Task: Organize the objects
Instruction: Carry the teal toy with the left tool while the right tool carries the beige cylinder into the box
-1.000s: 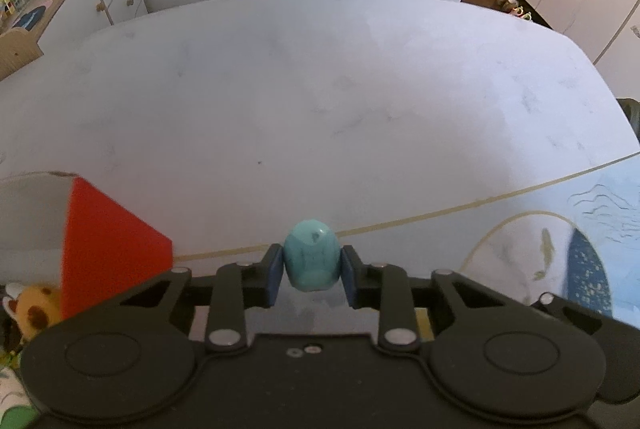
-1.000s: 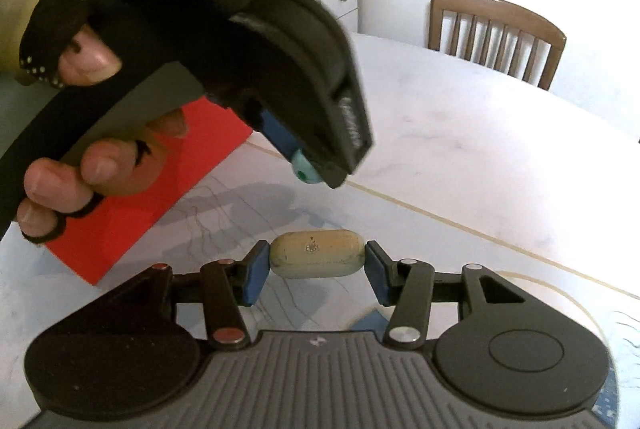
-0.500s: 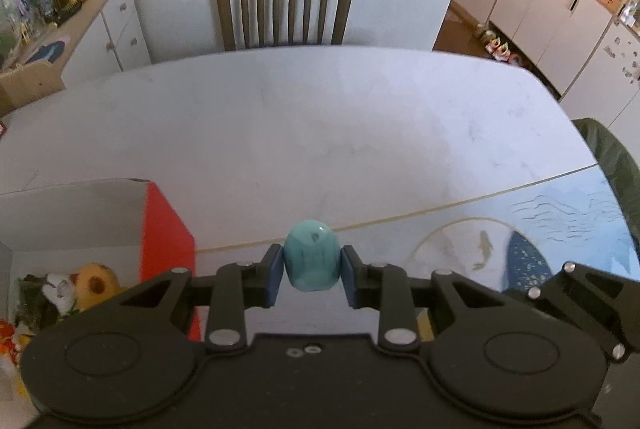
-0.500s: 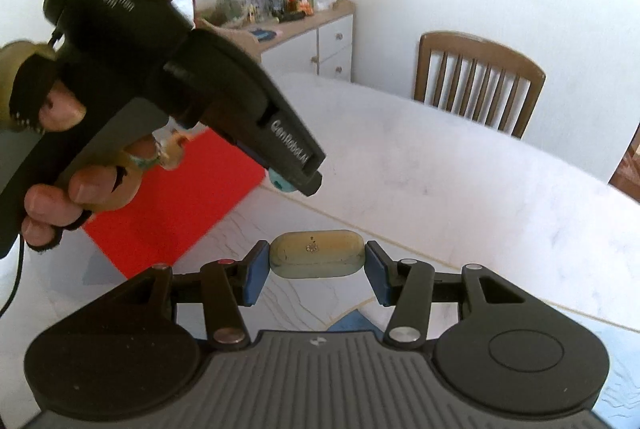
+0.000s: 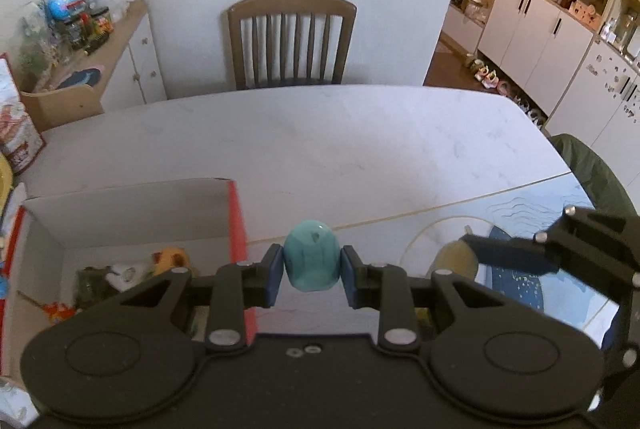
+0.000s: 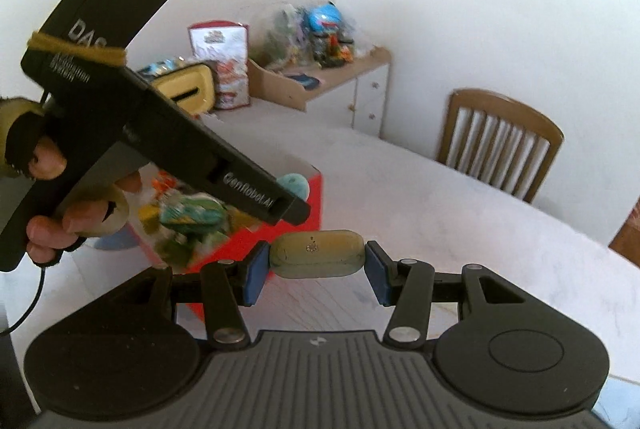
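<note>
Left wrist view: the left gripper [image 5: 312,271] holds a turquoise egg-shaped toy [image 5: 311,255] clamped between its blue pads [image 5: 273,275], above the table [image 5: 320,141]. Compared with the earlier frame, the red box [image 5: 236,213] now shows its open interior, with small toys [image 5: 132,269] inside; the box sits near the table's left edge. The right gripper [image 5: 460,253] enters at right, over a blue-patterned mat [image 5: 520,281].

Right wrist view: the right gripper's fingers are narrowed on a beige oblong capsule [image 6: 318,253]. Shown only here: a gloved hand [image 6: 52,197] gripping the left gripper's handle, the turquoise toy positioned over the box's far corner.
</note>
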Demonstrator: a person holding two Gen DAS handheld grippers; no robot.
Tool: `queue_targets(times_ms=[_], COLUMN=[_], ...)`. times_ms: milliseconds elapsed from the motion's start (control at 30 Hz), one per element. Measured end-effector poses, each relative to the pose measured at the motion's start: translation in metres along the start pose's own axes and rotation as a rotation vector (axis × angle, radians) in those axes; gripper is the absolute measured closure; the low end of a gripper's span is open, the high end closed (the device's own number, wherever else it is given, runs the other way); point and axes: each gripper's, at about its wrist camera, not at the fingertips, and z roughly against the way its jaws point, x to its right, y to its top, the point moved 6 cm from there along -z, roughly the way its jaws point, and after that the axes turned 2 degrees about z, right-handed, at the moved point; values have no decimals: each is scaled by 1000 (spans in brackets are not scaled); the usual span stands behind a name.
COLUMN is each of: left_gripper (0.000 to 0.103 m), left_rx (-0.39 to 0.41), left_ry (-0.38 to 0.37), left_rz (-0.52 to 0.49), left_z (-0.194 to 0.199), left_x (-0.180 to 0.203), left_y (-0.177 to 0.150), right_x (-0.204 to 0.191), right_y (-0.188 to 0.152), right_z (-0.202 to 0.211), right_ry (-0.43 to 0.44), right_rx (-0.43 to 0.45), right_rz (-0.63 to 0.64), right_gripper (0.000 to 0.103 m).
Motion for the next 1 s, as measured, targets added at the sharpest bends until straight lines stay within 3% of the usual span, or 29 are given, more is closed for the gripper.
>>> queue_targets(times_ms=[500, 767, 1000], left_gripper=[74, 74, 74], left_rx=[23, 38, 22], left_ry=[81, 125, 182], left_rz=[47, 48, 25], left_z=[43, 54, 42], left_x=[-97, -143, -176], left_y=[-29, -35, -36], right_x=[-65, -85, -86], right_y=[41, 60, 76], right_z=[-10, -37, -77], right_ry=[65, 69, 43], right_rx=[18, 9, -17], right_rz=[39, 60, 53], right_gripper=[52, 52, 52])
